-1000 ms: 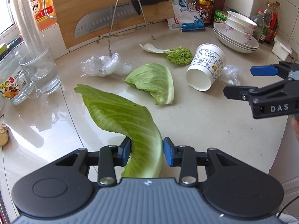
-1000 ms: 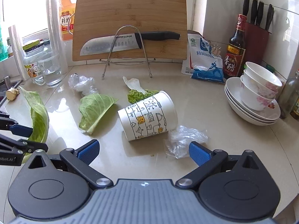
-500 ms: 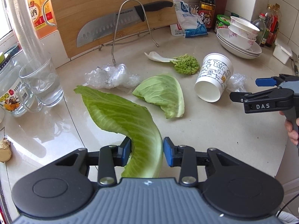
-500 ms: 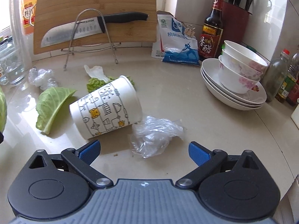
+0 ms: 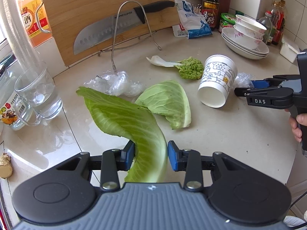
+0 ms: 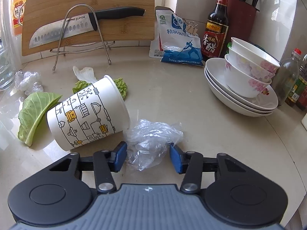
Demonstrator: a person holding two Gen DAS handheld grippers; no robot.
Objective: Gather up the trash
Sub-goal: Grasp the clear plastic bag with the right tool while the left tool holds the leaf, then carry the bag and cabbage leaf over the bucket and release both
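Observation:
My left gripper (image 5: 150, 153) is shut on a long green cabbage leaf (image 5: 122, 115), held just above the pale counter. My right gripper (image 6: 148, 154) sits low on the counter, its jaws closing on a crumpled clear plastic wrap (image 6: 151, 136), with both blue pads touching it. To the left of that wrap, a printed paper cup (image 6: 86, 115) lies on its side. A second cabbage leaf (image 5: 168, 99), a crinkly green leaf with a white stalk (image 5: 190, 68) and another wad of clear plastic (image 5: 115, 82) lie further left. In the left wrist view the right gripper (image 5: 243, 88) reaches in from the right beside the cup (image 5: 216, 80).
A cutting board (image 6: 86, 19) and a knife (image 6: 76, 26) lean on a wire rack at the back. Stacked bowls and plates (image 6: 245, 80), a vinegar bottle (image 6: 214, 28), a salt bag (image 6: 178, 44) and a knife block stand right. A glass mug (image 5: 38, 92) stands left.
My right gripper came down to the plastic wrap beside the cup, and its jaws went from wide apart to closed against the wrap. The left gripper still holds the leaf, barely shifted.

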